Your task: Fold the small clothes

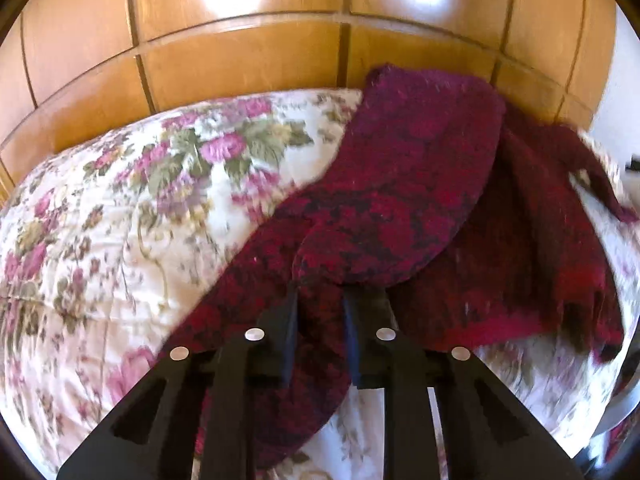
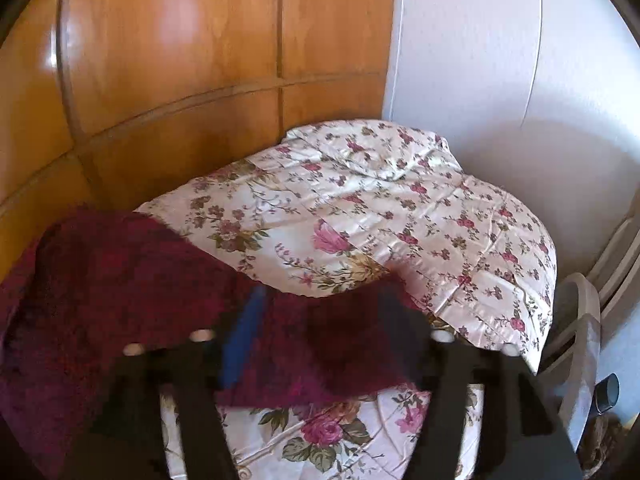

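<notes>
In the left wrist view we see our left gripper (image 1: 320, 300) with its two black fingers (image 1: 286, 320) drawn close together, pinching a fold of the fuzzy dark red and burgundy knitted garment (image 1: 400, 208). The cloth fills the narrow gap between the pads and runs on below them toward the camera. Ahead of the fingertips a rounded flap of the same garment lies doubled over the rest, which spreads out to the right of the fingers. Left of the fingers lies the cream quilted bedspread with pink roses and green leaves (image 1: 120, 200), and beyond everything stands the glossy orange-brown wooden panelled wardrobe (image 1: 240, 56).

In the right wrist view our right gripper (image 2: 320, 320) stands released, its blurred fingers (image 2: 240, 340) set wide apart. The garment's edge lies between them without either pad pressing on it, and its bulk sits left of the fingers. Ahead lies the bedspread, with a white wall (image 2: 500, 80) behind it.
</notes>
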Demonstrator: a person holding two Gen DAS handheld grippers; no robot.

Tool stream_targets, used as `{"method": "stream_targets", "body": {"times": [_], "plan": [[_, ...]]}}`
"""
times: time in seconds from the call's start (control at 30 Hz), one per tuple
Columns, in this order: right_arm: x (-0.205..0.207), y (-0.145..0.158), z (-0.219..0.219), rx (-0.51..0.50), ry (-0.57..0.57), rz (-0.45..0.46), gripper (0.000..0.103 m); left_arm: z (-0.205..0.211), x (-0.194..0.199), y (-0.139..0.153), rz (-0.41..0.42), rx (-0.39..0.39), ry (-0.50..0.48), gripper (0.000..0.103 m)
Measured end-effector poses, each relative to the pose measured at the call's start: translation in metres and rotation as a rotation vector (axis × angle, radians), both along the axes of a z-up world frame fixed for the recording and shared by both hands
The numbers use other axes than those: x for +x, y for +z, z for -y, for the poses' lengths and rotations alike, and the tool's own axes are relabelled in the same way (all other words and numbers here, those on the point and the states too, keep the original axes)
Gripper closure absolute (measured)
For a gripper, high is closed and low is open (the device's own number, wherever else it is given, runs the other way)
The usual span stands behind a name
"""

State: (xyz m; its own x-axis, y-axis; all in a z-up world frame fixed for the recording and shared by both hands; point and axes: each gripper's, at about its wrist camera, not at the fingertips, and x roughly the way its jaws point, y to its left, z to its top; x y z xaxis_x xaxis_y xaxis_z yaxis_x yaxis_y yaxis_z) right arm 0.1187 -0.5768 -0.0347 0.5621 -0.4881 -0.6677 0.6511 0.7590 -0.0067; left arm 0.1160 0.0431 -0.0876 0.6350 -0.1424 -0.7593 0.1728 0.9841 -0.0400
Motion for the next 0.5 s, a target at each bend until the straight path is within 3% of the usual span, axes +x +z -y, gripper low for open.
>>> {"method": "stream_targets", "body": {"times": [0.03, 0.1, 0.27, 0.43, 0.5], "plan": [[-0.002, -0.001, -0.008, 0.003, 0.016, 0.002, 0.023, -0.006, 0.006, 0.006, 0.014, -0.016, 0.014, 0.085], [-0.005, -0.008, -0.022, 0.013, 0.06, 0.008, 0.02, -0.021, 0.023, 0.021, 0.044, -0.046, 0.052, 0.085], [-0.012, -0.026, -0.079, 0.092, 0.247, -0.022, 0.02, -0.064, 0.09, 0.063, 0.112, -0.121, 0.161, 0.091], [-0.013, -0.045, -0.137, 0.17, 0.39, -0.073, 0.02, -0.098, 0.182, 0.085, 0.119, -0.066, 0.302, 0.091], [-0.014, -0.052, -0.156, 0.192, 0.429, -0.092, 0.02, -0.115, 0.206, 0.088, 0.098, -0.084, 0.383, 0.091]]}}
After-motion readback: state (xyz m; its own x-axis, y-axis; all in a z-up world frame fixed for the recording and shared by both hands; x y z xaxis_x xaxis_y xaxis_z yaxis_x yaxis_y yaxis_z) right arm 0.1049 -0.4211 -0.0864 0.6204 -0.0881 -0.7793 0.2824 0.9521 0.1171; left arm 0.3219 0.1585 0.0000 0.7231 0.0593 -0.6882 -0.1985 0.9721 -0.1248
